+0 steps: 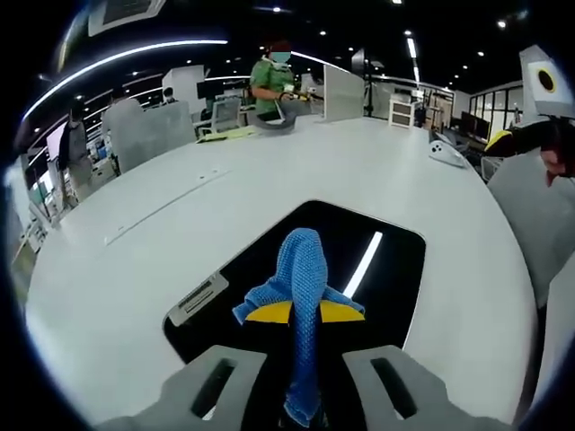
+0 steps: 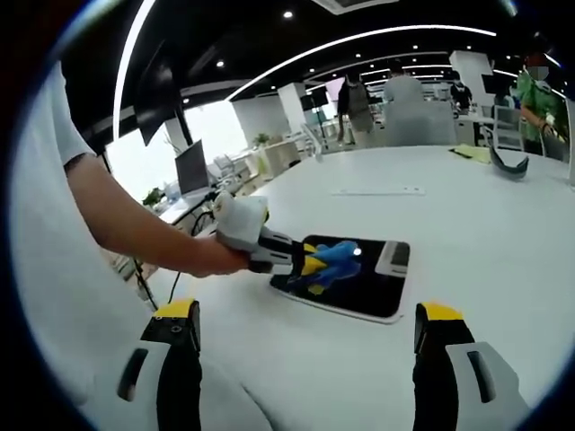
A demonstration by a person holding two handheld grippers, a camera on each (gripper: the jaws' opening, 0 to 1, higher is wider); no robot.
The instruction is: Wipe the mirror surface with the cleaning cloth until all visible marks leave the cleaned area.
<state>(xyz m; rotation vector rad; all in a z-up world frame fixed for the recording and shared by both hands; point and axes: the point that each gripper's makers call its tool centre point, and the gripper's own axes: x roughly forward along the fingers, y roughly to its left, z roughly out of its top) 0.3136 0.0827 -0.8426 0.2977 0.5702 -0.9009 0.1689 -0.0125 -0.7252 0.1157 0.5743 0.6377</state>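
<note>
Mirror (image 1: 395, 269) partly hidden under cloth (image 1: 301, 296) clamped by left gripper (image 1: 301, 395).

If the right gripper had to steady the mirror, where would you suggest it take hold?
Judging by its pose, take the mirror by its near long edge, from the right gripper's side; it lies flat there, clear of the blue cloth held in the left gripper.

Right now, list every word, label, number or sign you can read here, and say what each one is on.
None can be read.
The grey tab at the mirror's edge carries small dark marks, too blurred to read.
The blue cloth in the left gripper is plain.
Monitors across the room are too small to read.
</note>
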